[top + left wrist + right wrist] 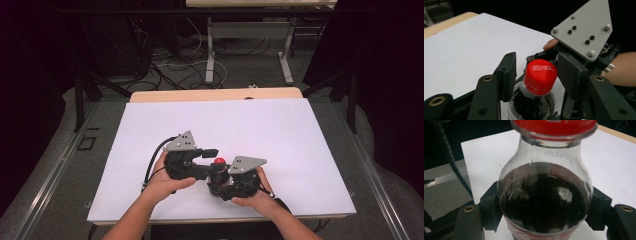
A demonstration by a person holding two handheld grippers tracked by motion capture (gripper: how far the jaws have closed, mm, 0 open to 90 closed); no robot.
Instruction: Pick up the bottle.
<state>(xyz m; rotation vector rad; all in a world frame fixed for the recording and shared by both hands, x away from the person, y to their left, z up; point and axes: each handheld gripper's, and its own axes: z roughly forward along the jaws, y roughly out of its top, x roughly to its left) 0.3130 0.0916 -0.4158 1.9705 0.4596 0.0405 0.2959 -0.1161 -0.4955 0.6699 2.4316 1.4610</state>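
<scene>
right claw grips bottle; left claw straddles cap.

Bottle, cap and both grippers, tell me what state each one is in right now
Bottle: upright, holds dark liquid up to the shoulder, clamped at the body.
Cap: red, on the bottle's neck.
Left gripper: jaws either side of the cap, open, a gap shows on each side.
Right gripper: shut on the bottle.

White sheet covers wooden table; cables on floor behind.
</scene>
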